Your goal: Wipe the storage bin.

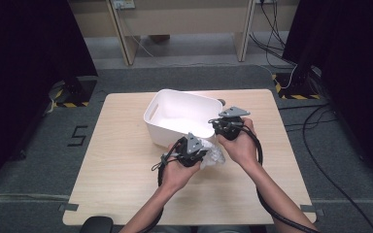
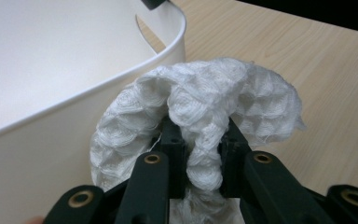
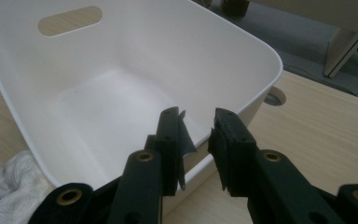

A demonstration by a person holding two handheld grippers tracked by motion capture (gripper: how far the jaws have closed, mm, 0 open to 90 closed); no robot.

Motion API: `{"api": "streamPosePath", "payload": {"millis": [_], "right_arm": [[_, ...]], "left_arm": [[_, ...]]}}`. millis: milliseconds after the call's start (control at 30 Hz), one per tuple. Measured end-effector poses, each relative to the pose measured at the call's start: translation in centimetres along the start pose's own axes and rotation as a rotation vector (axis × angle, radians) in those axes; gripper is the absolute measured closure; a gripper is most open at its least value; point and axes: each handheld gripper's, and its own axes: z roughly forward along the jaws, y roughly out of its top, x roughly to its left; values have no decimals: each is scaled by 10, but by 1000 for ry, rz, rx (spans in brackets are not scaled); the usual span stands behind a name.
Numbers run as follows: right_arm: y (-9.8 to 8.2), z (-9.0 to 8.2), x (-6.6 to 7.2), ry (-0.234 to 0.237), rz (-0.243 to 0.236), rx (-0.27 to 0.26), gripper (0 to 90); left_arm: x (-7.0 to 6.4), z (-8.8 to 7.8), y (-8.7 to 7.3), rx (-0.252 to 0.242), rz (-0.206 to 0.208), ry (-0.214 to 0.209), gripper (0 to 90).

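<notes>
Pale wooden table (image 1: 126,170) on grey carpet (image 1: 29,165), white tub (image 1: 182,116) on top. Left gripper (image 2: 200,154) clamped on white cloth (image 2: 200,102) beside tub. Right gripper (image 3: 198,135) over tub rim, jaws apart, empty.

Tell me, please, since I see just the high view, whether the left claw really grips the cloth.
Observer: Yes, the left claw pinches a fold of the cloth between its jaws.
Operator: Is the right claw holding the bin?
Observer: No, its jaws stand apart above the bin's rim, with nothing between them.
Operator: Is the cloth over the bin?
Observer: No, it is outside, beside the wall.
</notes>
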Motion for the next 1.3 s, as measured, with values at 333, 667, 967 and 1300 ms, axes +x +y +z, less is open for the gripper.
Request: {"api": "streamPosePath", "payload": {"millis": [333,667,967,1300], "right_arm": [[0,0,0,0,2,0,728],[0,0,0,1,4,-1,727],[0,0,0,0,6,-2,728],[0,0,0,2,8,-3,727]], "left_arm": [[-3,0,6,-14,6,-8,767],[-7,3,7,-27,14,-11,766],[-10,13,-2,4,31,-1,767],[-11,28,-16,41,31,-11,767]]}}
